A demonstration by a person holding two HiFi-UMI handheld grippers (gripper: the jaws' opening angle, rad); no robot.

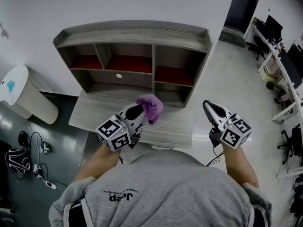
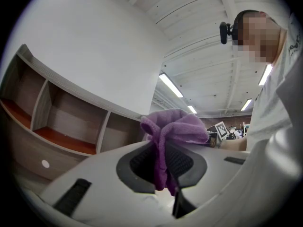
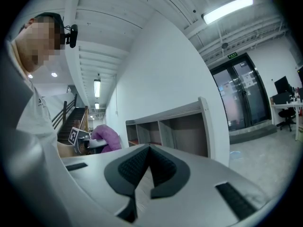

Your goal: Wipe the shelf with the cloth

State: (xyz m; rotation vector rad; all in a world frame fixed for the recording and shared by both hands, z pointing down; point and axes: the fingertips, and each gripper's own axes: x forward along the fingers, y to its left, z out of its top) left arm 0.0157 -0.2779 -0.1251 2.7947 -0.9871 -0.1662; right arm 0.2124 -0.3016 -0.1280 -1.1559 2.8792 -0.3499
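A grey wooden shelf unit (image 1: 132,37) with red-floored compartments stands on a desk (image 1: 99,112) against the white wall. My left gripper (image 1: 138,110) is shut on a purple cloth (image 1: 150,107), held above the desk in front of the lower middle compartment. In the left gripper view the cloth (image 2: 171,136) bunches out between the shut jaws, with the shelf (image 2: 57,122) to the left. My right gripper (image 1: 211,109) hovers off the desk's right edge, shut and empty. The right gripper view shows the shelf (image 3: 180,126) ahead and the cloth (image 3: 108,138) at left.
A white round bin (image 1: 21,93) stands on the floor to the left, with cables (image 1: 33,160) near it. Office desks and chairs (image 1: 284,70) line the right side. Open floor (image 1: 227,79) lies right of the desk.
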